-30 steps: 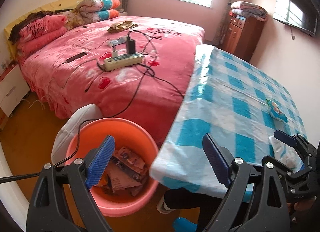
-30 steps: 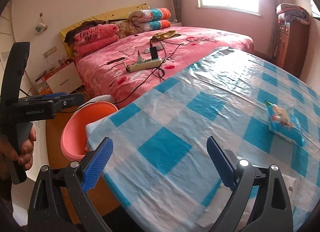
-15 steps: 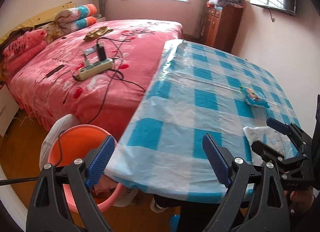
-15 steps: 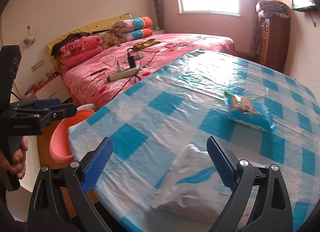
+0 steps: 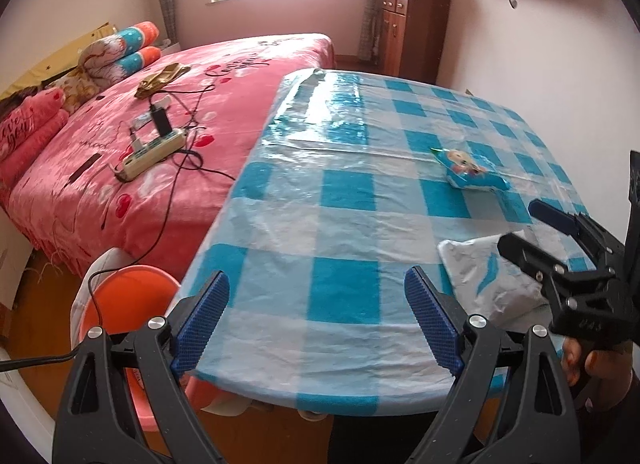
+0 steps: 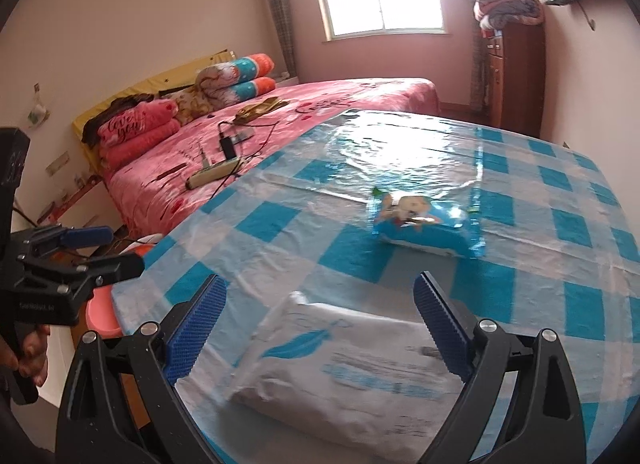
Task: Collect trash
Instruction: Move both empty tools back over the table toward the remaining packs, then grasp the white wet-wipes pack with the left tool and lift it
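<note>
A white plastic packet with a blue feather print (image 6: 340,368) lies at the near edge of the blue-checked table (image 6: 520,224); it also shows in the left wrist view (image 5: 484,276). My right gripper (image 6: 318,330) is open, its jaws straddling the packet without closing on it. A blue snack bag (image 6: 424,220) lies farther in on the table, also in the left wrist view (image 5: 468,170). My left gripper (image 5: 316,324) is open and empty over the table's near left corner. An orange bucket (image 5: 124,304) stands on the floor left of the table.
A pink bed (image 5: 160,132) with a power strip (image 5: 154,150) and cables sits left of the table. A wooden cabinet (image 5: 412,28) with folded blankets stands at the far wall. A cable crosses the bucket's rim.
Both grippers swung right, away from the bucket and toward the table. The right gripper closed in over the white packet, which now lies between its open jaws.
</note>
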The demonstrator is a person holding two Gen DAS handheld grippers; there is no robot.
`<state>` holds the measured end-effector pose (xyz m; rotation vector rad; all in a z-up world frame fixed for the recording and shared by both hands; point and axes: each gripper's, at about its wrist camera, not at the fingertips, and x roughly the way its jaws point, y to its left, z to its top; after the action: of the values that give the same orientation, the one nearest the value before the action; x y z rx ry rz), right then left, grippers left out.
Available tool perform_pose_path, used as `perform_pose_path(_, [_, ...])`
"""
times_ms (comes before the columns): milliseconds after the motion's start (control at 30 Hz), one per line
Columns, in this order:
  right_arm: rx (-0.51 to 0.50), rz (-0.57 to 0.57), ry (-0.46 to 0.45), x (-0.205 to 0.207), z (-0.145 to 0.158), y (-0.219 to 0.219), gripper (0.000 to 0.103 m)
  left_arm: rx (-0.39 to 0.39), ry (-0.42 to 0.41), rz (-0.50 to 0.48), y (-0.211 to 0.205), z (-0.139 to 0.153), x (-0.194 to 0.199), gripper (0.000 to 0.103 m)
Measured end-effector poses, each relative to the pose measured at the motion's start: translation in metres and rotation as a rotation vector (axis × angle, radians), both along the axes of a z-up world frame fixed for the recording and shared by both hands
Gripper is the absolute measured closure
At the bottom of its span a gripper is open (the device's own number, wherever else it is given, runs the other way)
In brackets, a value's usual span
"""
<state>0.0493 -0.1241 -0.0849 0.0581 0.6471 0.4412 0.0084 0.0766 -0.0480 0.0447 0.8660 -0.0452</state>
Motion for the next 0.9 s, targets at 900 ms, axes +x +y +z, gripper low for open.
perform_pose_path(900, [0.142, -0.315, 0.058, 0.028, -0.010, -0.149, 0.009, -0.320, 0.349, -0.266, -0.139, -0.054, 0.002, 0.013])
